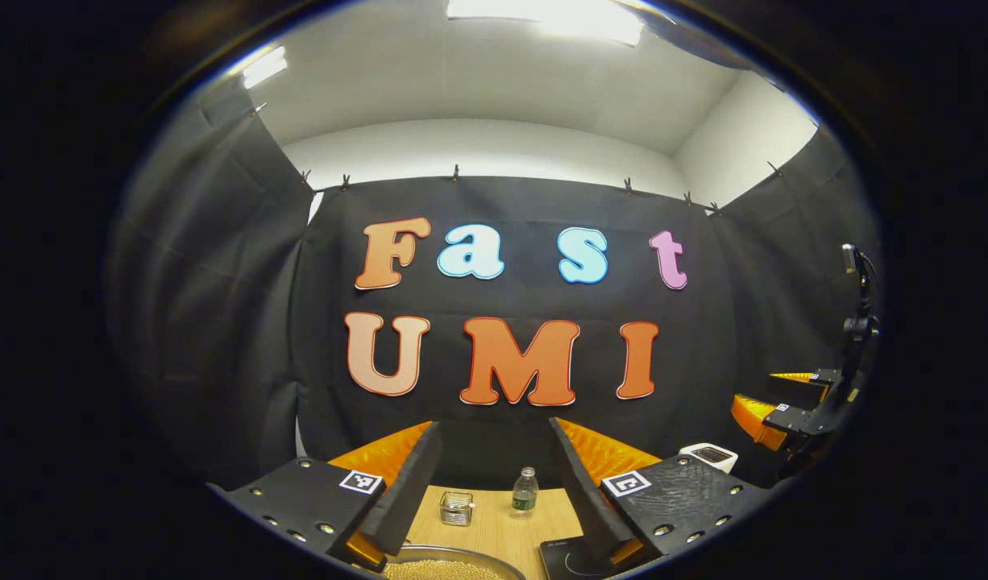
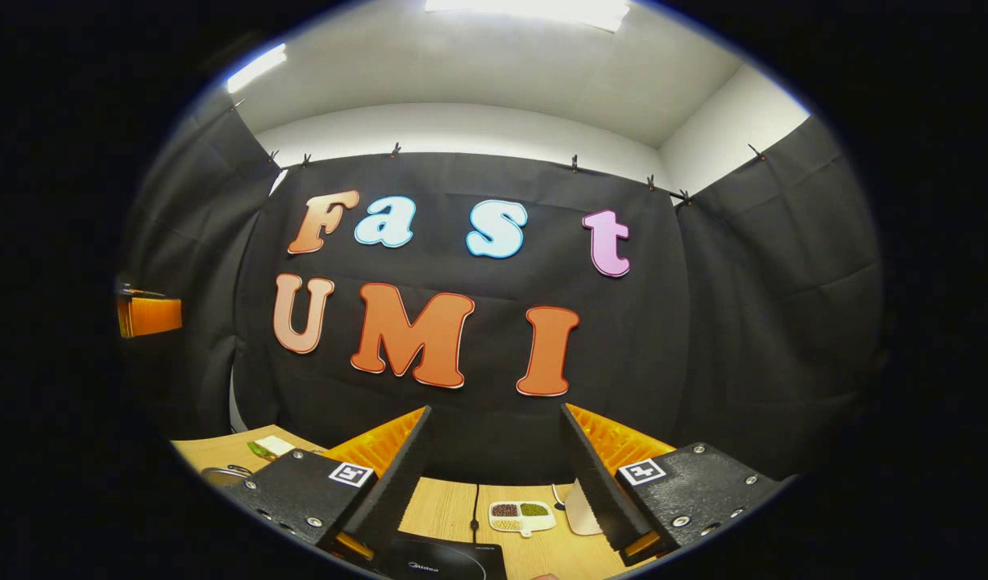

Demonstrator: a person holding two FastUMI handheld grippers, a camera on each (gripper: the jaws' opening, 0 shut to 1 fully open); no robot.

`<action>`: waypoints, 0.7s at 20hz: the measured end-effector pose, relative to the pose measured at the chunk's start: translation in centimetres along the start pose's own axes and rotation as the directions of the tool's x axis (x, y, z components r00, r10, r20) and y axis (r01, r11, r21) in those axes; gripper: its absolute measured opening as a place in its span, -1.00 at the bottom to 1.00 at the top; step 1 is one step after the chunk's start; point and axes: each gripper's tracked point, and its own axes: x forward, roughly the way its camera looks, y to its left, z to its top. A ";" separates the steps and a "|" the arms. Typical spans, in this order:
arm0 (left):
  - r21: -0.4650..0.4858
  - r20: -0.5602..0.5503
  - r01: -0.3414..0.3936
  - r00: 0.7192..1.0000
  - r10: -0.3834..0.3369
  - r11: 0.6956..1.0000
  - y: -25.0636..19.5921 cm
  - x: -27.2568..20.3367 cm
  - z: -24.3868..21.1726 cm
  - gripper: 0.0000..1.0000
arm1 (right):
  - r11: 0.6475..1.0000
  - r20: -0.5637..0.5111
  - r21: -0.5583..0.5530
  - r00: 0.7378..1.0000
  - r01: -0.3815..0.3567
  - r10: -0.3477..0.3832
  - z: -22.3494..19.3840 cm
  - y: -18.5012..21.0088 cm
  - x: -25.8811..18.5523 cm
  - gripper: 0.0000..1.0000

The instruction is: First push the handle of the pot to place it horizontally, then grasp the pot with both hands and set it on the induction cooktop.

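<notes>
In the left gripper view, the rim of a metal pot (image 1: 454, 556) filled with pale beans shows at the bottom, just below my left gripper (image 1: 495, 428), which is open and holds nothing. Right of the pot lies a corner of the black induction cooktop (image 1: 570, 558). My right gripper (image 1: 772, 396) hangs raised at the far right, its fingers apart. In the right gripper view, my right gripper (image 2: 496, 412) is open and empty above the cooktop (image 2: 442, 560). A part of the left gripper (image 2: 147, 314) shows at the left edge. The pot's handle is hidden.
On the wooden table (image 1: 494, 532) stand a small water bottle (image 1: 525, 491), a small metal holder (image 1: 456, 508) and a white appliance (image 1: 710, 456). Behind the cooktop sit a divided dish of beans (image 2: 522, 515), a cable and a white object (image 2: 579, 507); a green-and-white packet (image 2: 268, 447) lies at the left.
</notes>
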 end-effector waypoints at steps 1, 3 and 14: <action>0.004 -0.018 0.015 1.000 -0.015 1.000 -0.7 0.0 -0.6 0.66 | 1.000 0.001 -0.002 1.000 0.003 -0.003 0.0 -0.2 0.0 0.90; 0.025 -0.057 0.025 0.998 -0.024 0.999 -1.1 0.2 -1.9 0.50 | 1.000 0.001 -0.001 1.000 0.006 -0.006 -0.2 -0.4 -0.2 0.90; 0.054 -0.460 0.152 0.881 -0.111 0.987 -2.9 -1.7 -15.0 -0.95 | 0.999 -0.031 0.015 0.998 0.046 -0.045 -1.9 -2.6 -0.1 0.90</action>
